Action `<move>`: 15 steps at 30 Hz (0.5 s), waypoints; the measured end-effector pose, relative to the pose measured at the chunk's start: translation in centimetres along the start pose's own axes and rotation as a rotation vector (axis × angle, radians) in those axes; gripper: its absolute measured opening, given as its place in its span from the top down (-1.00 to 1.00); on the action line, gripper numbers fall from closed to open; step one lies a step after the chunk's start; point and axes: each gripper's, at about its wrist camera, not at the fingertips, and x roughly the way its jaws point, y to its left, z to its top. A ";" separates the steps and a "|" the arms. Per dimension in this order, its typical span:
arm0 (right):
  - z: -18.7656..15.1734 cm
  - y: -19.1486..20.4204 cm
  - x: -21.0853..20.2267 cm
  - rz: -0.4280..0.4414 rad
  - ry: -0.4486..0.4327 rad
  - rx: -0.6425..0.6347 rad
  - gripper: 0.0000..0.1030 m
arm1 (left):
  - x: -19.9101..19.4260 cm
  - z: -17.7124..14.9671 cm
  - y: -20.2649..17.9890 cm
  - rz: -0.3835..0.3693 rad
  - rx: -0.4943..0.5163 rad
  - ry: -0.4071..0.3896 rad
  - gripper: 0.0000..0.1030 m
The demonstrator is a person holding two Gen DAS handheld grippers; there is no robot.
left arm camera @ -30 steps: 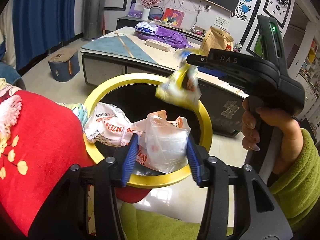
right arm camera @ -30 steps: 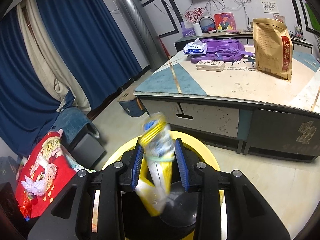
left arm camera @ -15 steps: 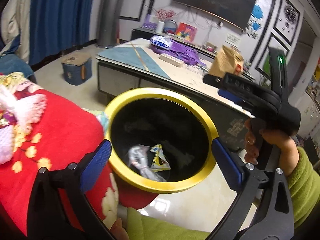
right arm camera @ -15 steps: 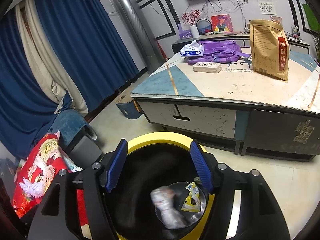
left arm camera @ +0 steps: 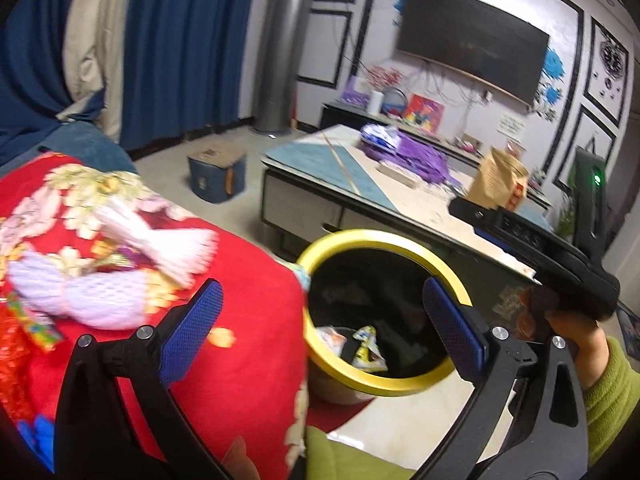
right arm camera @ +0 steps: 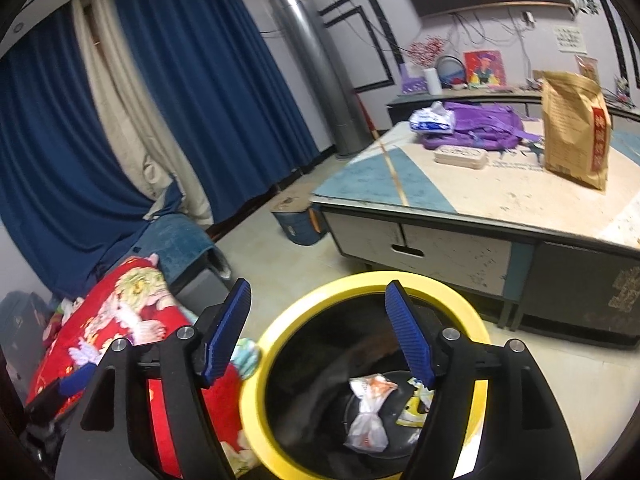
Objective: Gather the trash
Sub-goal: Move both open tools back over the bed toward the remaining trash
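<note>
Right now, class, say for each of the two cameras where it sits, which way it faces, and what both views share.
Left wrist: mounted on the left gripper, looking forward past open blue-padded fingers at the yellow-rimmed black bin; the right hand in a green sleeve shows.
Right wrist: mounted on the right gripper, open, looking down into the bin at the white plastic bag; no hand shows.
Shared: bin, bag, yellow wrapper, red floral blanket, brown paper bag.
</note>
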 end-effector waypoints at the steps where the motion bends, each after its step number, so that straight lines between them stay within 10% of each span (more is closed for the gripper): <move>1: 0.0 0.4 -0.2 0.007 -0.003 -0.006 -0.31 | -0.5 0.1 0.4 0.012 -0.006 -0.011 -0.78; 15: -1.1 6.8 -1.7 0.129 0.011 -0.107 -0.41 | -6.6 0.4 4.7 0.129 -0.068 -0.123 -0.79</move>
